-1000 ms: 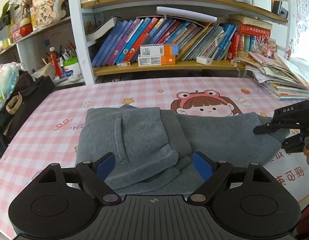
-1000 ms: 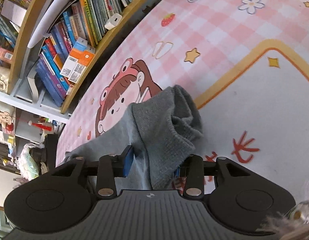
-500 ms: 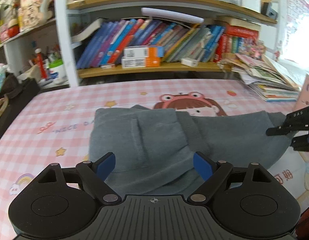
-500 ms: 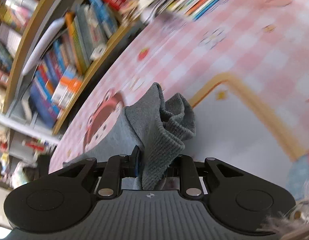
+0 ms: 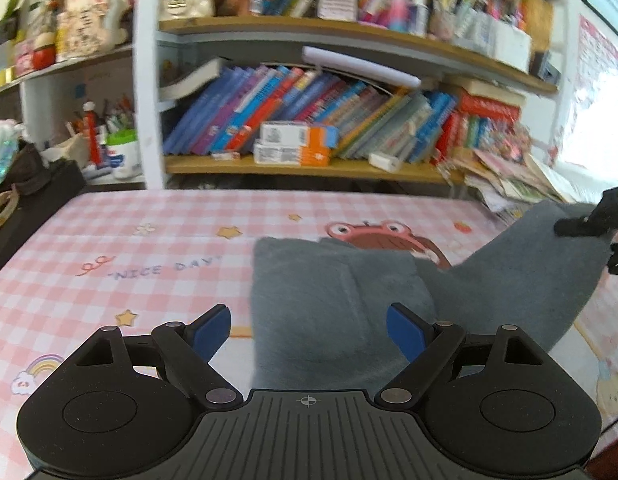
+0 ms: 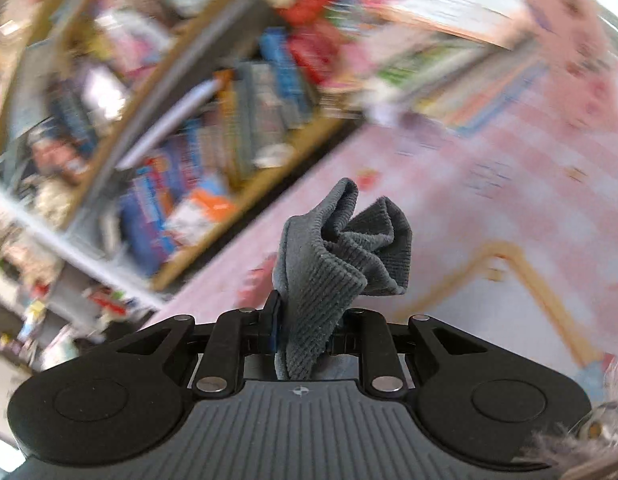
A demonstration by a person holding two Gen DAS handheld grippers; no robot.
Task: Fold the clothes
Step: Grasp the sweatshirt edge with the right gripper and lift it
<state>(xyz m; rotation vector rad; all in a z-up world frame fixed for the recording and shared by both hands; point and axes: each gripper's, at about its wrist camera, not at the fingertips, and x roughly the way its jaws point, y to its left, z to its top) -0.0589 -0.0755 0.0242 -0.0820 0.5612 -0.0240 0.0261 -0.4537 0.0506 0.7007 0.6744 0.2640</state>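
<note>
A grey fleece garment [image 5: 333,300] lies on the pink checked table cover [image 5: 109,248], its folded part with a pocket just ahead of my left gripper [image 5: 309,330]. The left gripper is open, its blue pads wide apart above the near edge of the cloth and touching nothing. My right gripper [image 5: 605,236] shows at the right edge, holding the garment's right end [image 5: 541,256] lifted off the table. In the right wrist view that gripper [image 6: 305,332] is shut on the ribbed grey cuff [image 6: 341,252], which bunches up between the pads.
A bookshelf [image 5: 301,120] packed with books and boxes runs along the far side of the table. A stack of magazines [image 5: 509,176] sits at the far right. A dark bag [image 5: 25,196] lies at the left edge.
The right gripper closed on the cuff and rose, lifting the garment's right end off the table. The left view shifted so the garment now sits right of centre.
</note>
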